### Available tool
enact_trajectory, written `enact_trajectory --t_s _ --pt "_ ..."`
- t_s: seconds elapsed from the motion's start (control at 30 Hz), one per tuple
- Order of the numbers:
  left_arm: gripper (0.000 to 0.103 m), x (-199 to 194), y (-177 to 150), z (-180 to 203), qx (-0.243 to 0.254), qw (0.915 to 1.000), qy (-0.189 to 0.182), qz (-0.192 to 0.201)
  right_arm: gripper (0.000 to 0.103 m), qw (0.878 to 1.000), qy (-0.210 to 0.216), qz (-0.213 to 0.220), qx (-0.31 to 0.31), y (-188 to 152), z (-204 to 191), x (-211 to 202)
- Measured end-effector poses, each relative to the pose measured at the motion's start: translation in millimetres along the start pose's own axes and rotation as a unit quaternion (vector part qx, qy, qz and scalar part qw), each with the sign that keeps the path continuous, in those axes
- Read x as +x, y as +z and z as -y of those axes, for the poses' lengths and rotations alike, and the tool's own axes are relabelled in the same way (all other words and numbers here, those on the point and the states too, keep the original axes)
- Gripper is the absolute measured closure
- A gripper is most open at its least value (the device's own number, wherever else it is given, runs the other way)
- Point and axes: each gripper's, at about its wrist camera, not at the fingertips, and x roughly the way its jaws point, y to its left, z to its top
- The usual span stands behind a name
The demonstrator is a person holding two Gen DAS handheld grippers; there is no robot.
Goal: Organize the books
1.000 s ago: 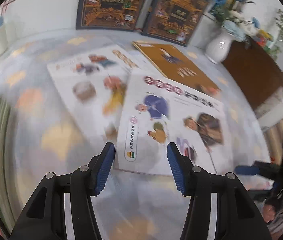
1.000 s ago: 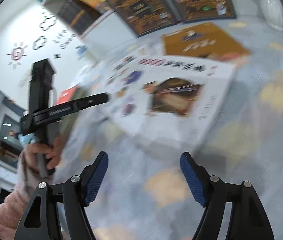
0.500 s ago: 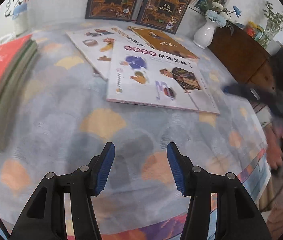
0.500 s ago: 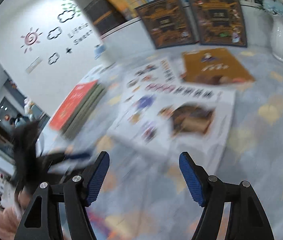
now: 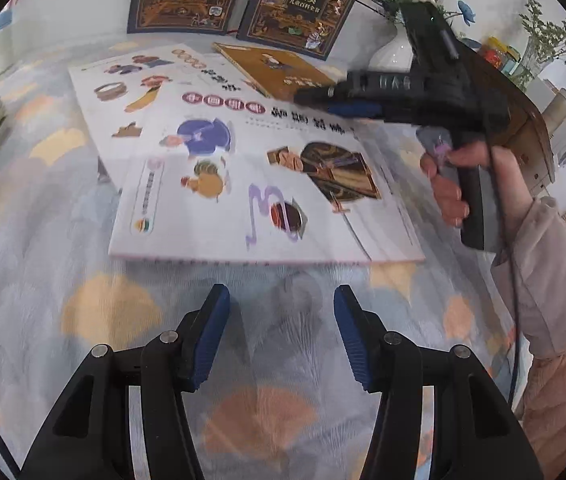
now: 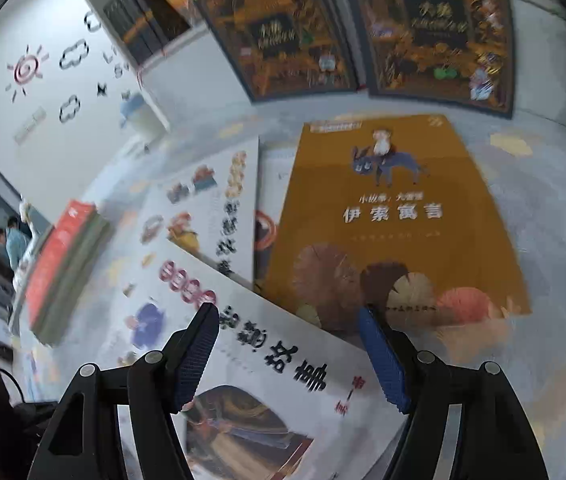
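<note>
Fingers of both grippers gape empty, right gripper (image 5: pixel 315 98) tilted over the white book (image 5: pixel 267 184).

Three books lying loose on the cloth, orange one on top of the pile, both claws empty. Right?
Not quite. The orange book is not on top: the right wrist view shows the near white book overlapping its lower corner, so that white book lies uppermost. The rest holds: three loose books with the far white book, and the left claw and right claw are empty.
</note>
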Motion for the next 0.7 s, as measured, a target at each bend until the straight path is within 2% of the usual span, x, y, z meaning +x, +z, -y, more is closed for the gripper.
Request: enact_trajectory --t_s 0.13,0.2,0.3,0.43,0.53,0.6,0.7 --pt "0.051 3 6 -8 -0.01 0.9999 -0.003 0.0 0.03 0.998 0.037 -0.047 -0.008 -19 -3 -3" --pt "0.052 1 6 -12 -0.013 0.9999 -0.001 -0.002 0.03 0.997 0.051 -0.053 -0.012 -36 -6 -13" --pt "0.053 -9 -3 -24 -0.013 0.9999 0.008 0.0 0.03 0.993 0.1 -0.065 0.014 -68 -10 -33" --pt "0.053 -27 -21 -42 -0.034 0.9994 -0.01 -0.003 0.03 0.977 0.183 -0.09 0.057 -131 -33 -55" --pt "0.053 -39 -37 -52 -0.045 0.9984 -0.033 -0.011 0.03 0.976 0.192 -0.09 0.046 -167 -56 -71" --pt "0.053 -45 -46 -59 -0.05 0.9972 -0.053 -0.015 0.03 0.971 0.211 -0.093 0.061 -186 -63 -79" --pt "0.054 -46 -48 -62 -0.051 0.9964 -0.065 -0.02 0.033 0.97 0.216 -0.092 0.061 -190 -61 -80"
